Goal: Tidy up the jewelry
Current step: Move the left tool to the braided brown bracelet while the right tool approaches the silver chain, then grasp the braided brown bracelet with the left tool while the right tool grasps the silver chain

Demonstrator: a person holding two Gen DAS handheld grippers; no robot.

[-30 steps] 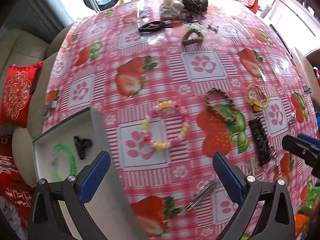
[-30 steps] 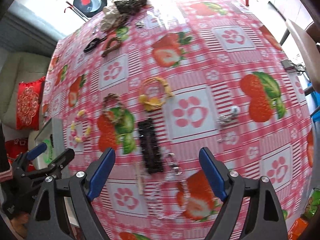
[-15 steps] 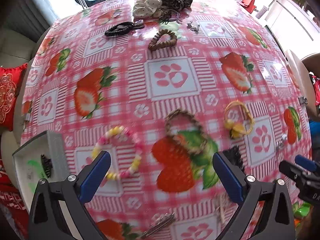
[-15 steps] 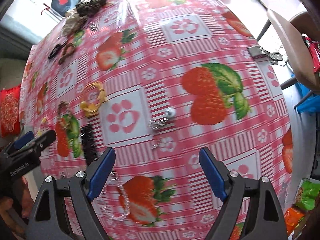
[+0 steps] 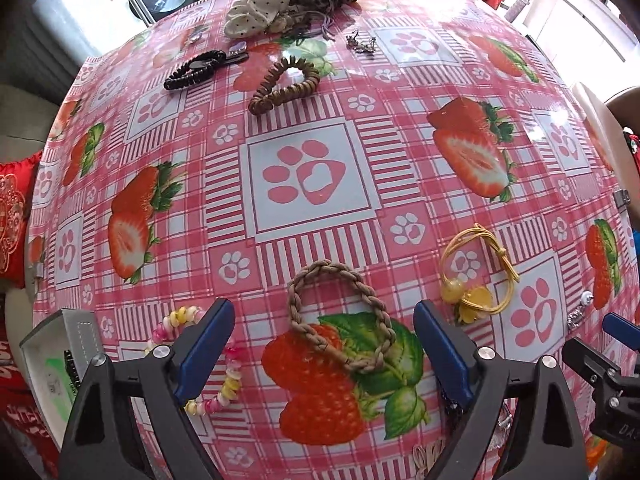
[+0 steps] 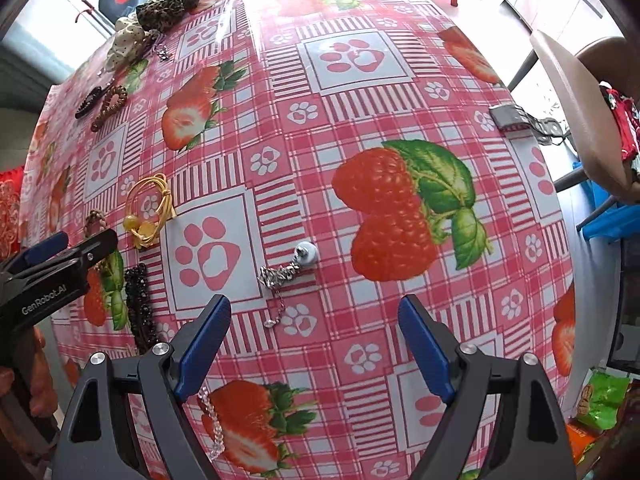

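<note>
- Left wrist view: left gripper [image 5: 323, 344] hanging over the surface [image 5: 312, 176] with jaws apart and closing, gripping nothing; framing the braided tan bracelet [image 5: 340, 316], without contact.
- Lying beside the left finger [image 5: 204, 344]: pastel bead bracelet [image 5: 216, 376]; resting at right: yellow cord bracelet [image 5: 476, 272].
- Right wrist view: right gripper [image 6: 314, 344] standing wide apart, empty; sitting just beyond the fingertips: silver chain with pale bead [image 6: 286, 270].
- Lying near the left finger: black beaded piece [image 6: 138, 304].

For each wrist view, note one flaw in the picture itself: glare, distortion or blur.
Left wrist view: fisheye bulges the tablecloth into a dome, with glare whitening its far edge. Right wrist view: a glare streak washes out the cloth's top, and the chair bends at the rim.
</note>
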